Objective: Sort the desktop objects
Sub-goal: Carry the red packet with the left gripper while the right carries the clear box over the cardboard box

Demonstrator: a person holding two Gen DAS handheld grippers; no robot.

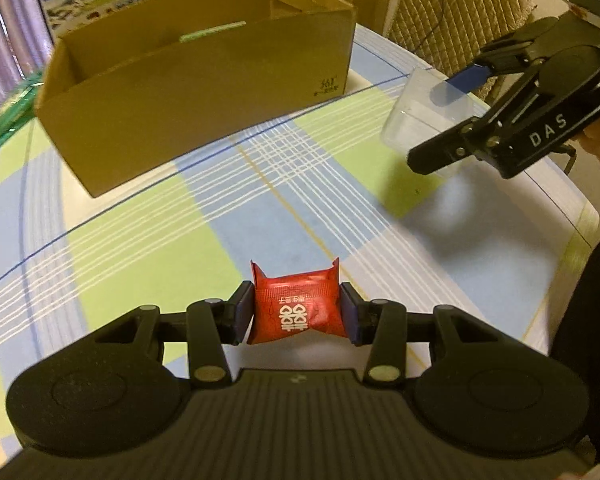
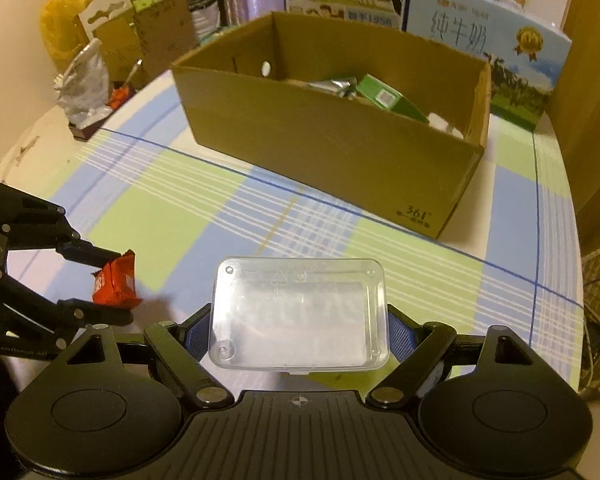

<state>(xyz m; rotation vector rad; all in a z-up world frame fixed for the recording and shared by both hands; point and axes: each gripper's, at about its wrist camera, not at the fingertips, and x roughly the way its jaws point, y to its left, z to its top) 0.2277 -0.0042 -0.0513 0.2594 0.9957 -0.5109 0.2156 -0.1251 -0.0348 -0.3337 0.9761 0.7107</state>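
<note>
My left gripper is clamped on a red candy packet, its blue pads pressing the packet's two sides, held above the checked tablecloth. My right gripper is closed around a clear plastic box, gripping it by its short ends so its flat base faces the camera. From the left wrist view that box hangs at the right, over the near right part of the table. The open cardboard box stands at the far side of the cloth; inside it lie a green carton and a silvery wrapper. Milk cartons stand behind it.
</note>
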